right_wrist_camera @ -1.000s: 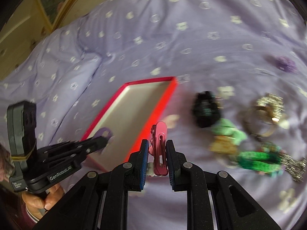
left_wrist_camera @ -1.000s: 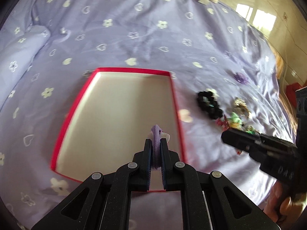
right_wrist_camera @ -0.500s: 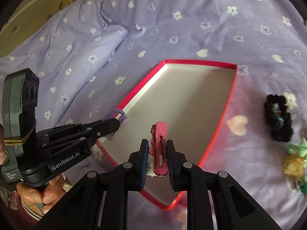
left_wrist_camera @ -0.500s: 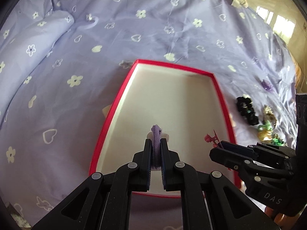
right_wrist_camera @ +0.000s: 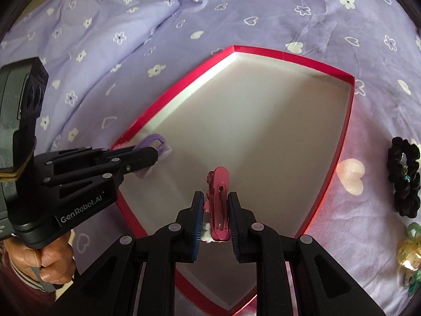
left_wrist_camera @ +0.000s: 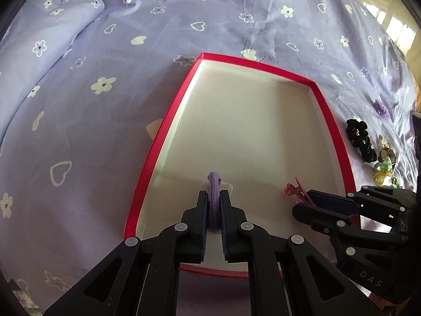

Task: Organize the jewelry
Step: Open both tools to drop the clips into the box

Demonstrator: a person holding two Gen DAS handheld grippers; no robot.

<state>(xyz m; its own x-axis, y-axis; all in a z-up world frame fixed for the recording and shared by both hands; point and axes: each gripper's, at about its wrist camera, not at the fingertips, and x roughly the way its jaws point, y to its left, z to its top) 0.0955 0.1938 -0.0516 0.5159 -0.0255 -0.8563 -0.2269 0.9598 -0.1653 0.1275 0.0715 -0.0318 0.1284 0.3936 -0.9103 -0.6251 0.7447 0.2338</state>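
Note:
A shallow red-rimmed box (left_wrist_camera: pixel 329 115) with a white floor lies on the purple bedspread; it also shows in the right wrist view (right_wrist_camera: pixel 344 121). My left gripper (left_wrist_camera: pixel 213 197) is shut on a purple hair tie (left_wrist_camera: pixel 214 184) and holds it over the box's near left part; the tie also shows in the right wrist view (right_wrist_camera: pixel 155 142). My right gripper (right_wrist_camera: pixel 216 202) is shut on a pink hair clip (right_wrist_camera: pixel 219 184) over the box's near part. The clip also shows in the left wrist view (left_wrist_camera: pixel 296 188).
More jewelry lies on the bedspread right of the box: a black scrunchie (right_wrist_camera: pixel 404 173), a green and yellow piece (right_wrist_camera: pixel 410 250), a purple flower (left_wrist_camera: pixel 380 108). A folded duvet ridge (left_wrist_camera: pixel 39 39) lies to the far left.
Both grippers have moved left and forward over the box with their loads. The loose jewelry has slid toward the right edge of both views.

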